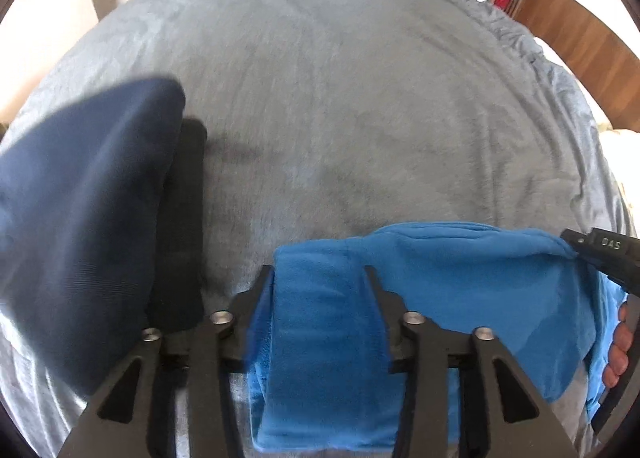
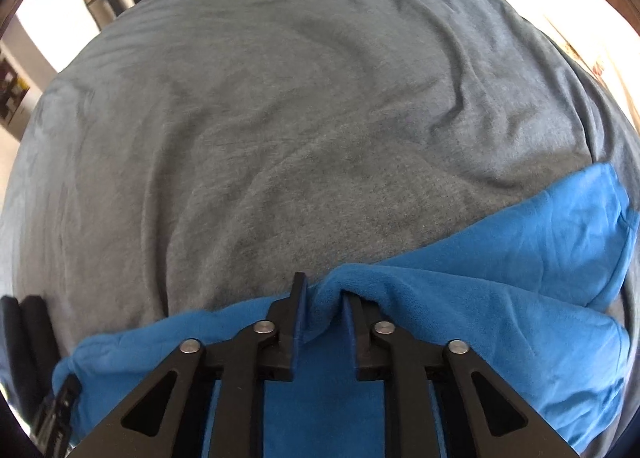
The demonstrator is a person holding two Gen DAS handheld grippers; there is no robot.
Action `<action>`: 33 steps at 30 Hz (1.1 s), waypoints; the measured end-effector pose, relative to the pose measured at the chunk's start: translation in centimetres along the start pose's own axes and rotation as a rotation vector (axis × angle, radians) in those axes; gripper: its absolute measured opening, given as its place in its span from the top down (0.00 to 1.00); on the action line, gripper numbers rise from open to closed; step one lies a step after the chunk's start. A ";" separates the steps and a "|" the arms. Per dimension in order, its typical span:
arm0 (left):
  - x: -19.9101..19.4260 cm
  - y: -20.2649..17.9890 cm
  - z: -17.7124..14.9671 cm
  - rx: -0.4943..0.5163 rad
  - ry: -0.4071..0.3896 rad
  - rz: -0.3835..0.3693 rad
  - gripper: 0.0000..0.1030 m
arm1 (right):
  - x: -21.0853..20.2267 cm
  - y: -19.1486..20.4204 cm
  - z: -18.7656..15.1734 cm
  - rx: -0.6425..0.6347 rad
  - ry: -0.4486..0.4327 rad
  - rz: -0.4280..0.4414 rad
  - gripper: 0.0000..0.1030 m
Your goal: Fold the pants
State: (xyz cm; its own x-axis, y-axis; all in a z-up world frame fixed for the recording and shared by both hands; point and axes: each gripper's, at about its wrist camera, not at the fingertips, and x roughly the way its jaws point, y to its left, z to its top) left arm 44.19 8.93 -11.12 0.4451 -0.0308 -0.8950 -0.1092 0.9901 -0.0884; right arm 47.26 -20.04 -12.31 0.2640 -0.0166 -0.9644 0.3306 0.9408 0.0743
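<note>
On the bed's grey blanket (image 1: 340, 97), the blue pants (image 1: 460, 278) lie bunched along the near edge. My left tool (image 1: 320, 274) stands released, its fingers straddling a fold without pressing it. My right tool (image 2: 326, 290) has cloth draped between its parted fingers; I cannot tell whether they pinch it. A dark navy garment (image 1: 80, 197) lies just left.

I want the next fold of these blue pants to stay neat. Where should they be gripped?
Probably the blue pants by their raised far edge, gripper tips coming down from above near each end; that doubled edge stands proud of the grey blanket, giving the fingers something to pinch.
</note>
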 end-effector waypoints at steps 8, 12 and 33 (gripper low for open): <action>-7.1 -3.4 -1.4 0.174 -0.171 -0.019 0.36 | -4.4 0.4 -2.3 -0.057 -0.053 0.074 0.65; -9.8 -4.6 -2.1 0.198 -0.191 -0.069 0.36 | -7.4 -0.4 -3.9 -0.071 -0.075 0.115 0.65; -15.6 -19.5 -9.9 0.449 -0.172 -0.353 0.37 | -18.3 -13.8 -12.0 0.044 -0.195 0.068 0.65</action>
State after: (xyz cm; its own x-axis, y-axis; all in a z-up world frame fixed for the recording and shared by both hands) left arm 30.55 -11.25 0.20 0.5279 -0.3831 -0.7580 0.4411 0.8863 -0.1408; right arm 26.95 -28.62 1.28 0.4556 -0.0232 -0.8899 0.3446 0.9263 0.1523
